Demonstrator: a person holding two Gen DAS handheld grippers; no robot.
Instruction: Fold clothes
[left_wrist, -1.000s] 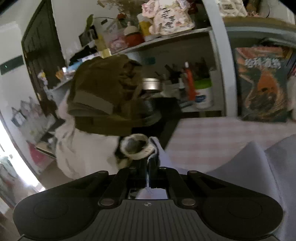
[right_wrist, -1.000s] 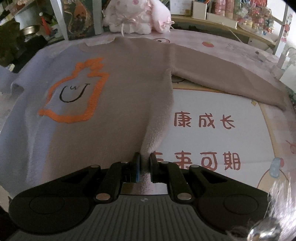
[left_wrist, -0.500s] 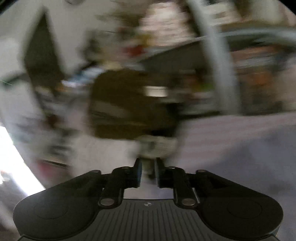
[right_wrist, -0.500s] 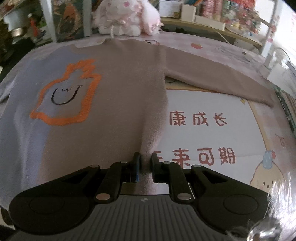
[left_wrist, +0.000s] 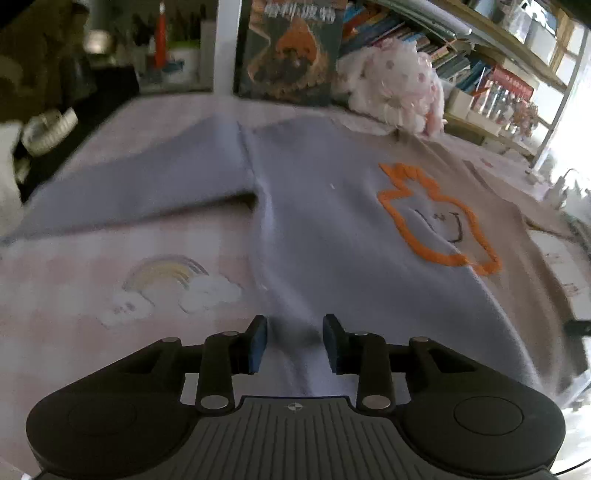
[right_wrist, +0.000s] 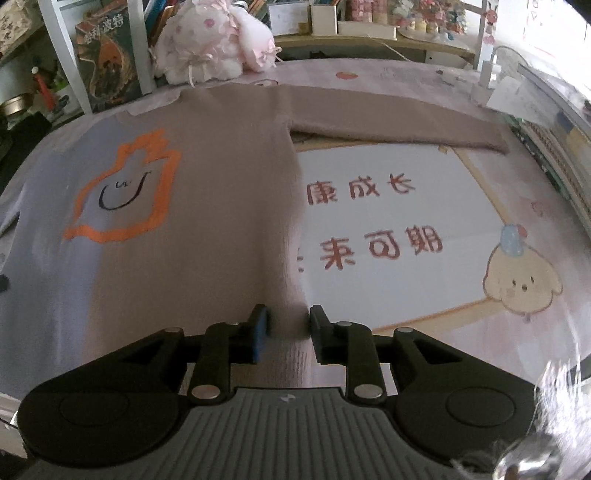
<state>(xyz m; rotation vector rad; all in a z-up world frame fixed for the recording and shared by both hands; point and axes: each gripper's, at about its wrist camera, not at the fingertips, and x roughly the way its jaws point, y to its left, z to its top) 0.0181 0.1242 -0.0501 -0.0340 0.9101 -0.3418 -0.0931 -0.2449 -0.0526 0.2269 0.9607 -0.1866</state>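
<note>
A sweater (right_wrist: 207, 206) is spread flat on the counter (right_wrist: 424, 295).
Its bottom edge is seen between both parted jaws; the left gripper's (left_wrist: 294, 339) have just been closing, the right gripper's (right_wrist: 284, 332) opening.

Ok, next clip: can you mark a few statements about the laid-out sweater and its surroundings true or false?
1. The sweater lies spread out with its sleeves extended. True.
2. Its orange outline encloses a star. False: it encloses a drawn smile.
3. A plush toy sits beyond the collar. True.
4. The sweater is one colour throughout. False: one half is lavender, the other brown.
5. The mat shows a rainbow. True.
</note>
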